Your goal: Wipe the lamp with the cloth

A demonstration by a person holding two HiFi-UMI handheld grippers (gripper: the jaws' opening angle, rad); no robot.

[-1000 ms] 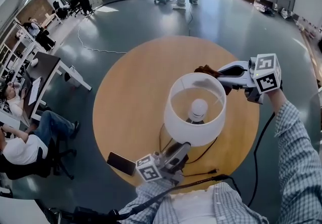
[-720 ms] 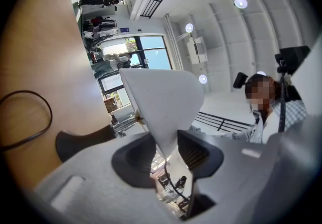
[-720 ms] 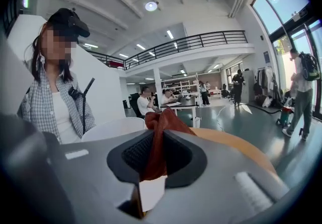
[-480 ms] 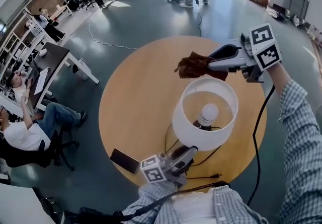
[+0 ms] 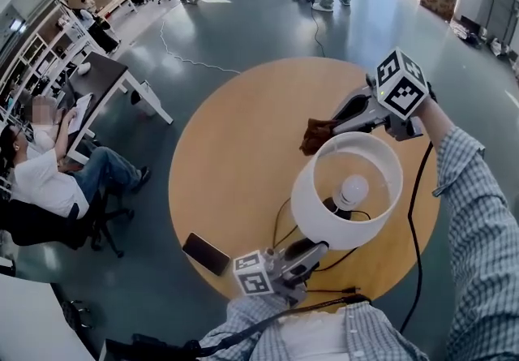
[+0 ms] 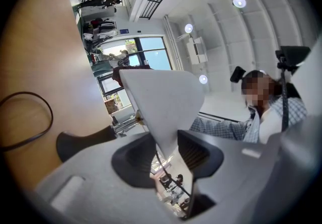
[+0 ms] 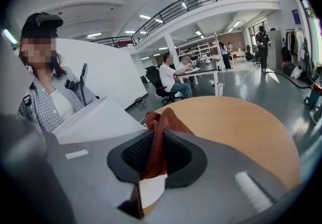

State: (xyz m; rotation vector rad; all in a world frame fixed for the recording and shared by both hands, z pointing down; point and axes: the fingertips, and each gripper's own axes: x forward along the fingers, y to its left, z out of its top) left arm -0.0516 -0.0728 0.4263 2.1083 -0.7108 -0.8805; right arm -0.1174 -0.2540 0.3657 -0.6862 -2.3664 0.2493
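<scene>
Now the right hand-held gripper (image 5: 334,124) pinches the brown cloth (image 5: 315,137) at its tips, beside the lamp shade (image 5: 324,207), whose lower rim the left hand-held gripper (image 5: 311,248) clamps.

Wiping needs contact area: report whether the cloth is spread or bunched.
Bunched: the cloth sits crumpled, pinched in the right gripper.

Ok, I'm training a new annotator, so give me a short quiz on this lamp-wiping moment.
1. What is clamped in the right gripper? A) a yellow sponge B) a rust-brown cloth C) a spray bottle
2. True or false: the left gripper grips the white lampshade by its lower edge.
3. Fill in: the flat rectangular phone on the round wooden table is coloured ___.
Key: 1 B; 2 true; 3 black.
</scene>
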